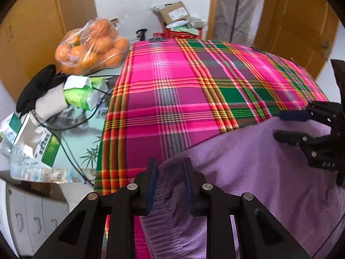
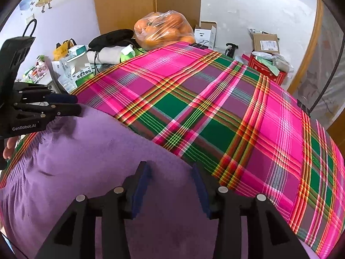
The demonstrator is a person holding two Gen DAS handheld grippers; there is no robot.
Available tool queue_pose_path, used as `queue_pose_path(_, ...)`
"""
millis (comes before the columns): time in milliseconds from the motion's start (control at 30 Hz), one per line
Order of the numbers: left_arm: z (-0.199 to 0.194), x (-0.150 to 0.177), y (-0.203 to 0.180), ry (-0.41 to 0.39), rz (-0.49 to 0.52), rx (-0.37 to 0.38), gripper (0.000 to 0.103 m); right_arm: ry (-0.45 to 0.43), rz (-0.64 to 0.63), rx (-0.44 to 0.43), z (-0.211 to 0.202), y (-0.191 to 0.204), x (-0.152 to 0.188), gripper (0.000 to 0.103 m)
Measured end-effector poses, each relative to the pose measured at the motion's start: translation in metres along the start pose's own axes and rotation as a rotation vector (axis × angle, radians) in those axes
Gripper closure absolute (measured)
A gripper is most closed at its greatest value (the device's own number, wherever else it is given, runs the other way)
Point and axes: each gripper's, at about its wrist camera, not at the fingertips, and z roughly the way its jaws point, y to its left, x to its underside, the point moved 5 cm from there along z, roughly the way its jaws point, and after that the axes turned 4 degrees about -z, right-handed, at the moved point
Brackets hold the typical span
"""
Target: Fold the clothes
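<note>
A purple fleece garment (image 1: 258, 172) with a ribbed hem (image 1: 159, 226) lies over the near part of a pink and green plaid cloth (image 1: 172, 90) that covers the table. My left gripper (image 1: 170, 172) is shut on the garment, with hem fabric bunched between its pads. From the right wrist view the left gripper (image 2: 74, 104) sits at the garment's far left corner. My right gripper (image 2: 171, 172) stands open over the garment's (image 2: 86, 161) edge, with flat fleece between its fingers. The right gripper (image 1: 280, 126) is at the garment's right end.
Left of the plaid cloth are a bag of oranges (image 1: 90, 45), a green tissue pack (image 1: 84, 90), boxes (image 1: 43, 144), black items and a cable. A red box (image 2: 267, 69) with parcels stands behind. A hand (image 2: 9, 149) shows at the left edge. Wooden doors stand beyond.
</note>
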Motion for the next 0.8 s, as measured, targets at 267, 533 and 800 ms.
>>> queue_pose_path(267,0.002,0.002,-0.005,-0.023,0.068,0.05,0.077,-0.017,-0.001,-0.005,0.0,0.001,0.001,0.057)
queue_pose_path(533,0.008,-0.002,0.008,-0.046,0.027,0.019,0.054,-0.023,0.0,-0.007,0.0,0.002,0.001,0.057)
queue_pose_path(800,0.004,0.006,0.005,-0.047,0.069,0.032,0.054,-0.029,0.008,0.0,0.001,0.002,0.0,0.055)
